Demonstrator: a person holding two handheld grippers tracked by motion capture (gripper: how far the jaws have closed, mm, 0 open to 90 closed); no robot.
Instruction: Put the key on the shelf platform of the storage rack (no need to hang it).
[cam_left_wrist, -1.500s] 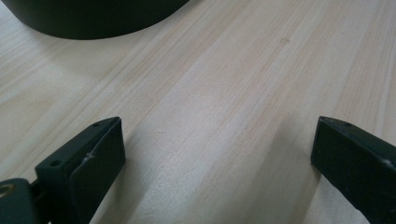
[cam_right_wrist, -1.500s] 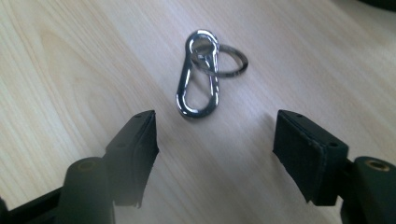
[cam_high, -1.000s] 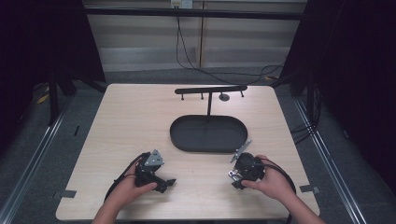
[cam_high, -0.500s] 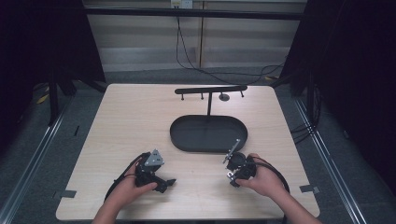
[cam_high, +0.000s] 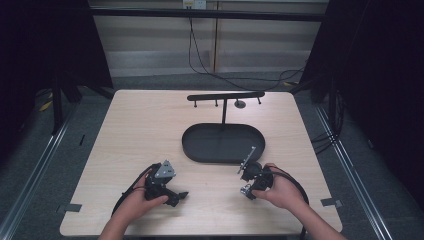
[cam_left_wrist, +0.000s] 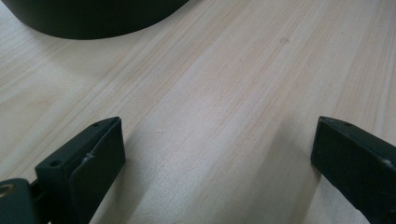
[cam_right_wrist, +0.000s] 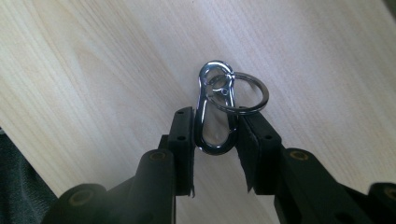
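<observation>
A silver carabiner clip (cam_right_wrist: 214, 112) with a key ring (cam_right_wrist: 245, 93) looped through its top sits between the jaws of my right gripper (cam_right_wrist: 214, 122), which is shut on the clip's two long sides just above the wooden table. In the high view that right gripper (cam_high: 252, 177) is near the front right of the table, just in front of the black oval tray (cam_high: 220, 145). My left gripper (cam_high: 167, 187) rests at the front left. Its jaws stand wide open (cam_left_wrist: 217, 144) over bare wood with nothing between them.
Behind the tray stands a black T-shaped rack (cam_high: 225, 96) with small pegs hanging from its crossbar. The tray's dark rim (cam_left_wrist: 93, 18) shows at the top of the left gripper view. Cables trail from both grippers toward the front edge.
My right gripper has shifted a little to the left and turned, with the clip in it. The left gripper has stayed where it was.
</observation>
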